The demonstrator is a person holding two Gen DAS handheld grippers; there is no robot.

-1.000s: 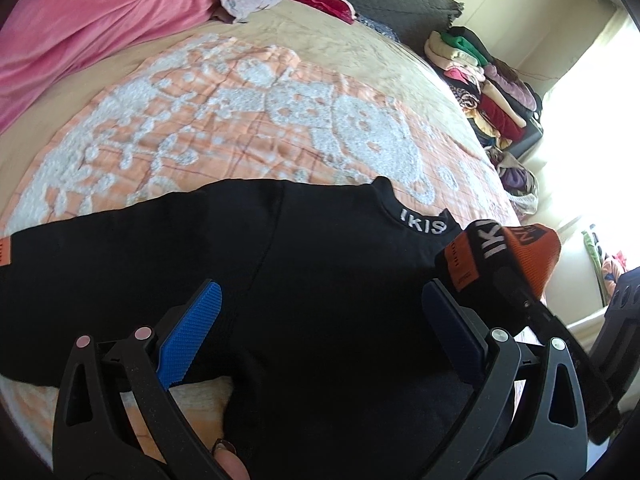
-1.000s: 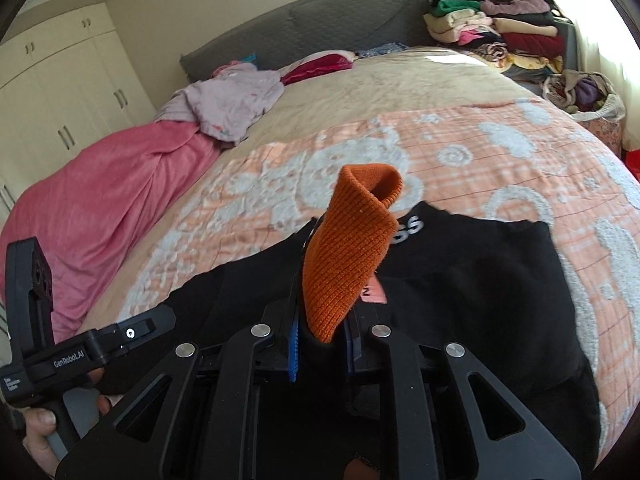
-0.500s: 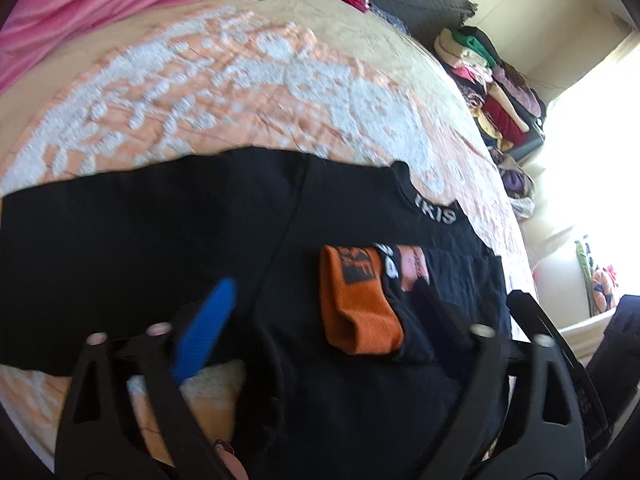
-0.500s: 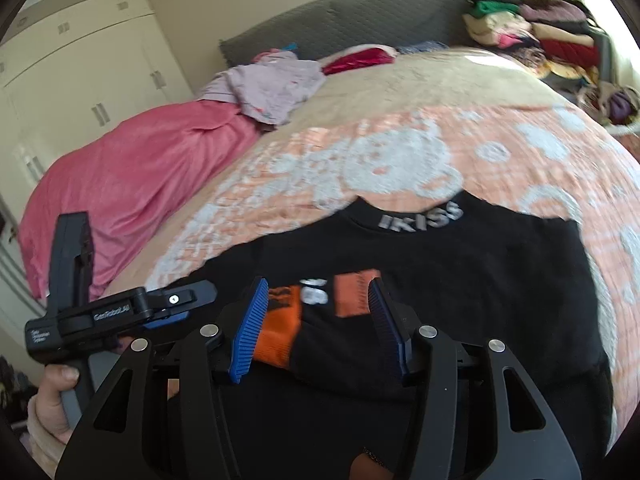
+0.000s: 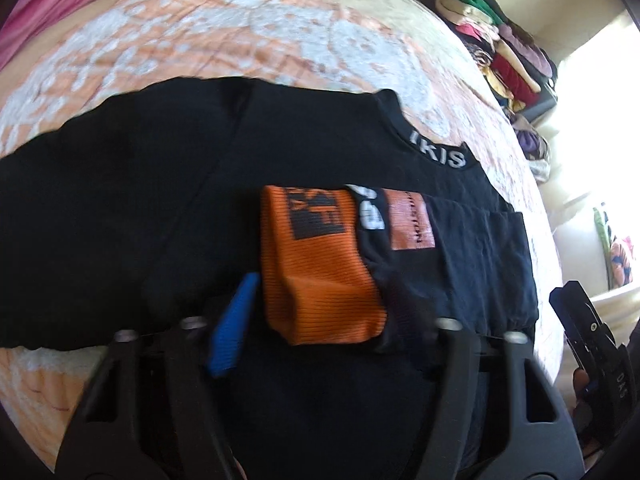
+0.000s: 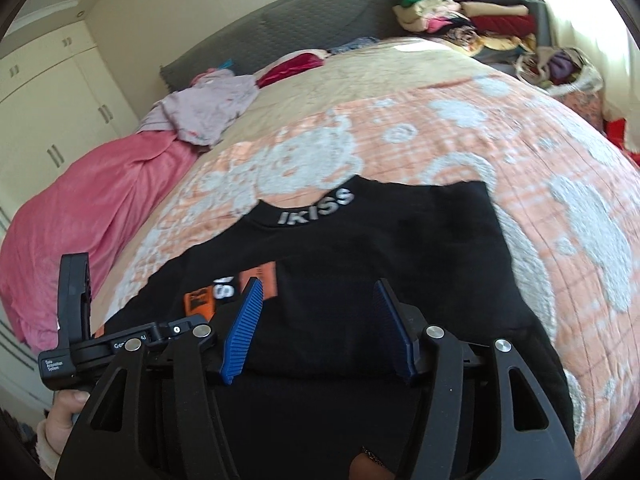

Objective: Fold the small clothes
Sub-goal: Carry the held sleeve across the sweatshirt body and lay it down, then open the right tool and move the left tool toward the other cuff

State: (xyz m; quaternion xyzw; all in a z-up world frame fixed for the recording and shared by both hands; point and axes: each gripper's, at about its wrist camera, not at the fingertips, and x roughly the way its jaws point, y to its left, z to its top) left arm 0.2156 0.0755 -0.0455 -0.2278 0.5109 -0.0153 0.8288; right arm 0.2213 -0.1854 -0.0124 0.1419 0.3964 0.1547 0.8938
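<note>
Now, on the left, the left gripper comes down over the orange ribbed cuff of the sleeve folded across the chest of the black long-sleeved top. Its jaws have just been closing, and the cuff sits between them, though the blur hides whether the blue ribbed pads actually press on it (too smeared to call). The top lies flat, collar lettering away from us, on the peach-and-white quilted bedspread.

Over to the right, the right gripper hangs above the top's black body, its jaws having just been opening, about half apart with nothing between the pads; the folded sleeve lies just left of it.

To do this step well, I'd say pinch the cuff together with the layer under it, keep the wrist low, and drag the fabric taut so the fold edge stays straight instead of bunching.

The bed is soft, so cloth may ripple under pressure. Around the room: a pink blanket at far left, a grey headboard behind, and stacked clothes by the bright window on the right.
</note>
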